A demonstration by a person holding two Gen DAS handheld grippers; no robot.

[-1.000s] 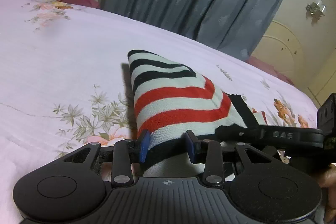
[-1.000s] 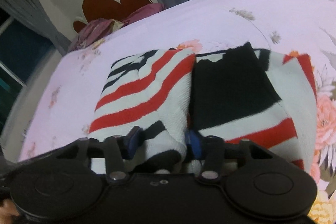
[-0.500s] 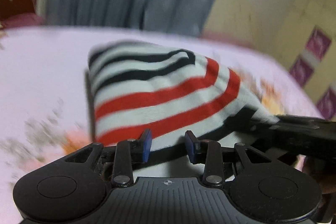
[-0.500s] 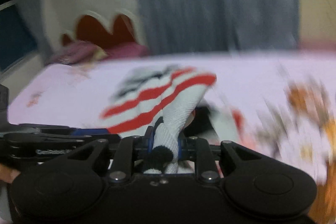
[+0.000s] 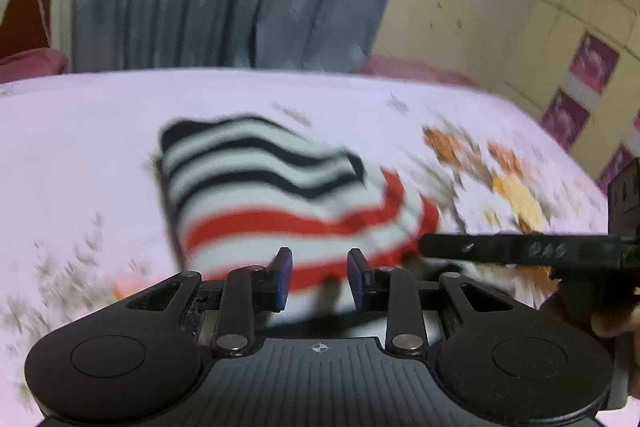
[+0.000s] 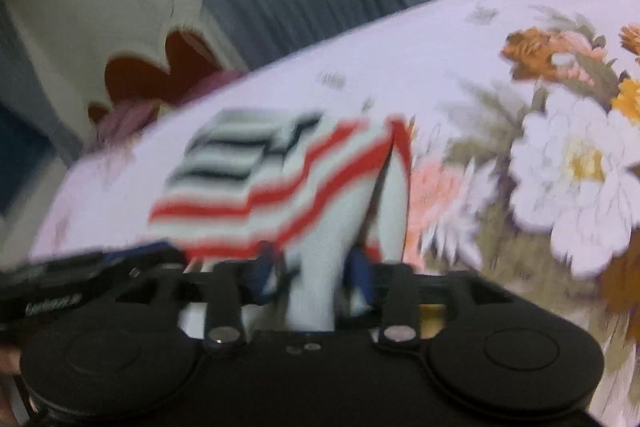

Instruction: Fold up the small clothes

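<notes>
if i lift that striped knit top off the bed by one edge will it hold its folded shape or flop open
Likely flop: the striped top is soft knit, and the part between the right gripper fingers, now opening, already bends and drapes. Probably light, since it lies rumpled on the bedsheet without pressing in. Unlikely to slip; knit grips.

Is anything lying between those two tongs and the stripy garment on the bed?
Nothing visible. The striped garment reaches right into the left tongs, which are closing, and a fold of it sits inside the opening right tongs. Only the flowered sheet surrounds it.
</notes>
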